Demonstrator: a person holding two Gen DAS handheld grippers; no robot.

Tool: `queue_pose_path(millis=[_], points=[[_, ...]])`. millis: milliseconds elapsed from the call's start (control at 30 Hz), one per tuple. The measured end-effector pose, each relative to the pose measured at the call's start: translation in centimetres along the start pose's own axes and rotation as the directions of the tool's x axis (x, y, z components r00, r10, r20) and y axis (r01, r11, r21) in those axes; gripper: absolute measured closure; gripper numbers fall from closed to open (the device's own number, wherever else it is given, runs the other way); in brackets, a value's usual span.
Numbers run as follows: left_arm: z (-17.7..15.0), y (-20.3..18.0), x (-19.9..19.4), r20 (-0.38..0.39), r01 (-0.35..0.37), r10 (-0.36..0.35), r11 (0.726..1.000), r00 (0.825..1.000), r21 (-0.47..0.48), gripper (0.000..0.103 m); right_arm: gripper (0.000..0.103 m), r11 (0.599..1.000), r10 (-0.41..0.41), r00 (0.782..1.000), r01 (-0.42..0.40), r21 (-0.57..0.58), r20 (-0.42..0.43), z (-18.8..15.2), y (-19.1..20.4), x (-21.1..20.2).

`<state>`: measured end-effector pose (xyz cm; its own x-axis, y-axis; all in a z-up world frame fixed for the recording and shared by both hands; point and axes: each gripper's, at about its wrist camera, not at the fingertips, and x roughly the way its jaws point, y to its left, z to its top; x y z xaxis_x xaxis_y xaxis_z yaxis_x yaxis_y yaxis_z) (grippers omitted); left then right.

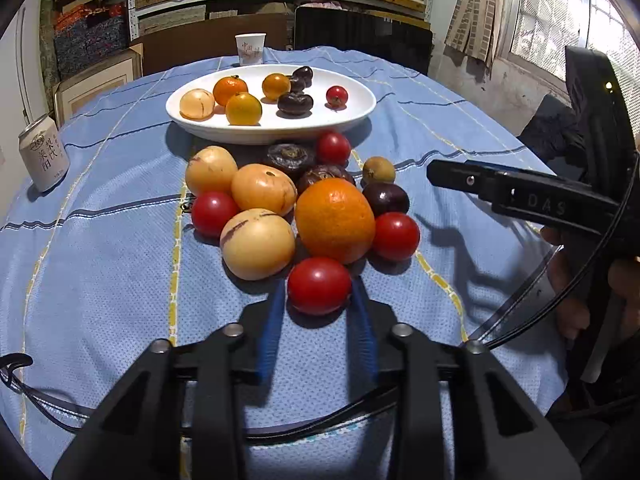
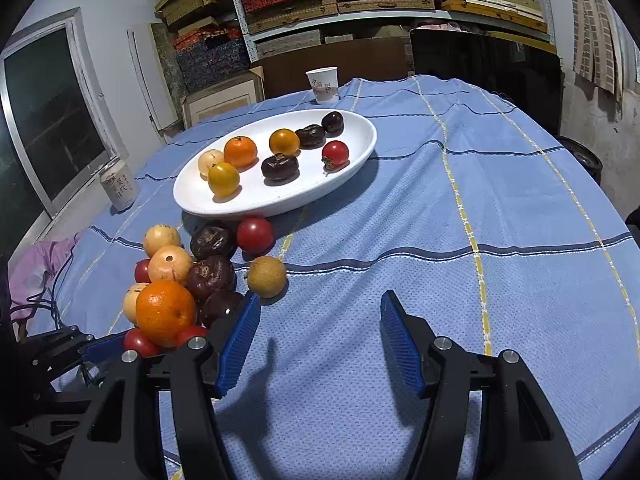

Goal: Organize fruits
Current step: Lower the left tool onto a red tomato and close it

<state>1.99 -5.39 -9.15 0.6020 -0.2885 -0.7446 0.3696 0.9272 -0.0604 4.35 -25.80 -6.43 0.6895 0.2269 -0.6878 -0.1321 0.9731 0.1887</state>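
Tomato (image 1: 319, 285) sits pinched between the blue pads of our left gripper (image 1: 319, 300), at the near edge of the fruit pile on the tablecloth (image 1: 100, 260); only our left wrist view shows this grip head-on. There we also see the big orange (image 1: 335, 219) just behind the tomato, pale yellow fruits (image 1: 257, 243) to its left, more red tomatoes and dark purple fruits around it, and our right gripper entering from the right as a black arm held by a hand (image 1: 576, 300). Our right wrist view gives what the left cannot: the right gripper (image 2: 316, 344) with its jaws spread and nothing between them, hovering over bare cloth, its left pad just beside a dark fruit (image 2: 219, 305) of the pile and near a small brownish fruit (image 2: 266, 276). From this side the held tomato (image 2: 138, 342) is half hidden behind the orange (image 2: 165, 312). Both views show the white oval plate (image 1: 360, 120) beyond the pile, carrying small oranges, a pale fruit, dark fruits and one red tomato. We work on a blue checked tablecloth with yellow and dark stripes; a paper cup (image 1: 250, 49) stands past the plate, a drink can (image 1: 43, 153) at the left edge. Behind, shelves (image 2: 360, 4) hold stacked flat boxes, and a window (image 1: 560, 24) lights the right side.
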Motion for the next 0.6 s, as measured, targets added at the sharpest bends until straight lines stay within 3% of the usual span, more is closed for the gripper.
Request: queue_pose_path(millis=[600], points=[[-0.04,-0.27,0.18,-0.004,-0.022,0.022,1.0,1.0,0.005,0.072,0.04,1.0,-0.002,1.0,0.002,0.003,0.003,0.03,-0.07,-0.03]])
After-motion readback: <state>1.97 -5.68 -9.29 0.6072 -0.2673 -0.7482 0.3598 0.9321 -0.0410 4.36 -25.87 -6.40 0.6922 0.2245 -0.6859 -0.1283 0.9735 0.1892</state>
